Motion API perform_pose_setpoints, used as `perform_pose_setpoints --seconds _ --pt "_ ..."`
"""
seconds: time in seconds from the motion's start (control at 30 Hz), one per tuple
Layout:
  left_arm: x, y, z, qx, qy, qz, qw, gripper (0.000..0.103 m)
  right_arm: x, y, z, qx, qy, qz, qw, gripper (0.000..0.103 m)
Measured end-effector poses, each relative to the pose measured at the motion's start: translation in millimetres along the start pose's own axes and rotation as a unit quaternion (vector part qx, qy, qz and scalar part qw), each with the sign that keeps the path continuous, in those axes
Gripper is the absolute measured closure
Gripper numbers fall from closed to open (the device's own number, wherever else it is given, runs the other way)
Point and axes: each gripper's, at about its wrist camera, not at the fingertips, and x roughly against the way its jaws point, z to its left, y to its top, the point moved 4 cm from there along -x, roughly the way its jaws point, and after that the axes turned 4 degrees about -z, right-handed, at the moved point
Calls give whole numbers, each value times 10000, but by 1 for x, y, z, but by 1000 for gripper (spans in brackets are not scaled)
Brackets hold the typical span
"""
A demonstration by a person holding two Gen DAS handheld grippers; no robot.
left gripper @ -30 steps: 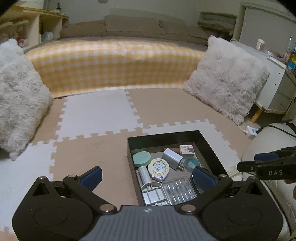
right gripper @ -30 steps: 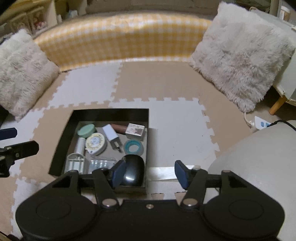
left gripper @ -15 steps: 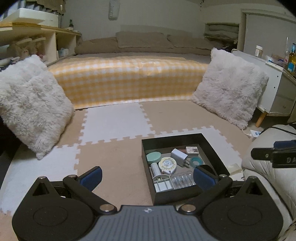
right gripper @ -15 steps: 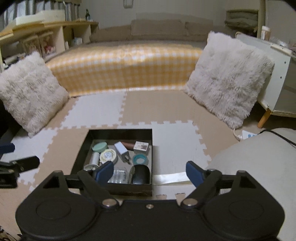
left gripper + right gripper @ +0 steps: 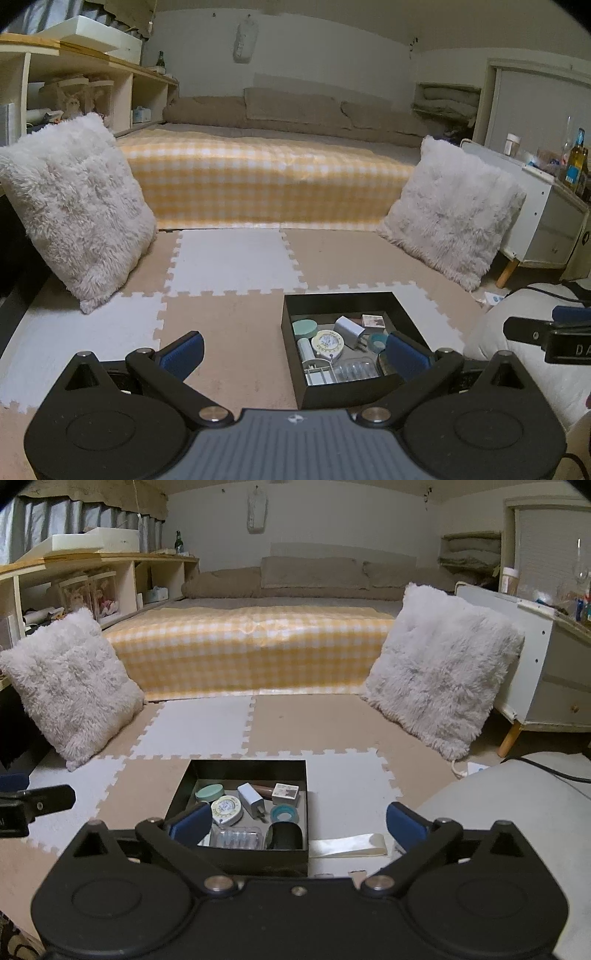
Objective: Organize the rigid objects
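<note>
The right gripper (image 5: 297,823) has its jaws opening wide, gripping nothing; the black box (image 5: 258,856) sits on the floor mat (image 5: 332,723) just ahead, reaching in between them from the left jaw. Inside, nearest the jaws, lie a clear blister pack (image 5: 236,837) and a black mouse (image 5: 283,835); beyond these a round tape measure (image 5: 226,808), a white charger (image 5: 250,798), a teal tape ring (image 5: 283,814), a mint round tin (image 5: 209,793) and a small printed box (image 5: 286,792). The left gripper (image 5: 295,350) also stands released and empty, the box by its right jaw. Farther off, two fluffy cushions (image 5: 443,679) flank a yellow checked bed (image 5: 251,653).
</note>
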Motion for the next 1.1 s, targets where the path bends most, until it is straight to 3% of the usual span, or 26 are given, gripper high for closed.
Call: perform_pose_setpoints --seconds 0.3,0.53,1.1 --pt "16 -10 5 -7 103 3 9999 0 23 -10 9 -25 90 -290 9995 0" --pt "24 -13 2 -168 242 -148 9995 0 32 -12 14 87 -73 -500 9987 0" --pt "27 -11 0 -201 282 -249 9991 0 38 -15 17 168 -79 -660 9976 0"
